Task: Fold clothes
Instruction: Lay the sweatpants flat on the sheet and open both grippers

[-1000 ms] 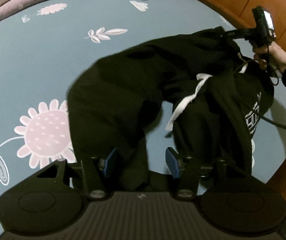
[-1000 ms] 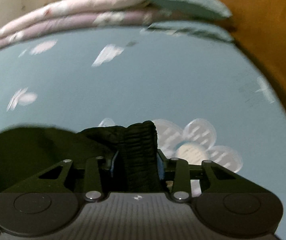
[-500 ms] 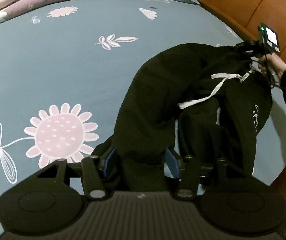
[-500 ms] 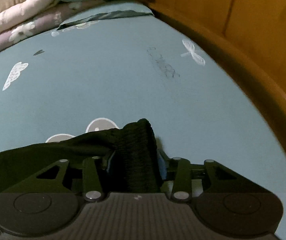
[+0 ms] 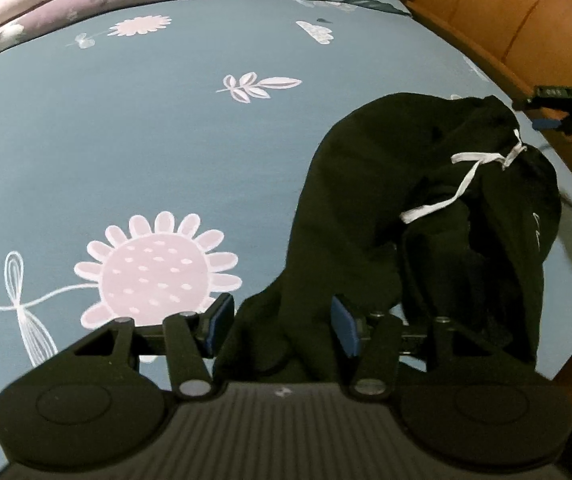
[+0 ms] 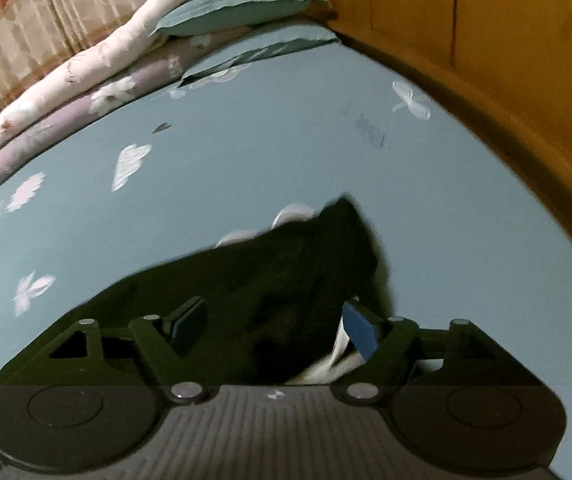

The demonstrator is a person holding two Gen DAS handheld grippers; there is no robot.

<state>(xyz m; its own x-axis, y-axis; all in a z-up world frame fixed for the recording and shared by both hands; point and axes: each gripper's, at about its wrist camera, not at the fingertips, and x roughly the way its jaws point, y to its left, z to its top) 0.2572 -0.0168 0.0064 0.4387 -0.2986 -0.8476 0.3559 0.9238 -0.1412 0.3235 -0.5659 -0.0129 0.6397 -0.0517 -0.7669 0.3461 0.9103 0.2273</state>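
Here the left gripper (image 5: pixel 282 324) stands spread around a bunched fold of the one black garment (image 5: pixel 386 216) on the blue bed (image 5: pixel 146 152), its single white drawstring (image 5: pixel 462 184) at two o'clock. The right gripper (image 6: pixel 274 328) is spread too, over dark cloth; two pillows (image 6: pixel 242 4) lie stacked at twelve o'clock.

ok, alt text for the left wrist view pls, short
A black garment with a white drawstring lies crumpled on a blue floral bedsheet, part of it bunched between the spread blue-padded fingers of the left gripper. At far right, the right gripper sits at the garment's far end beside a wooden bed frame.
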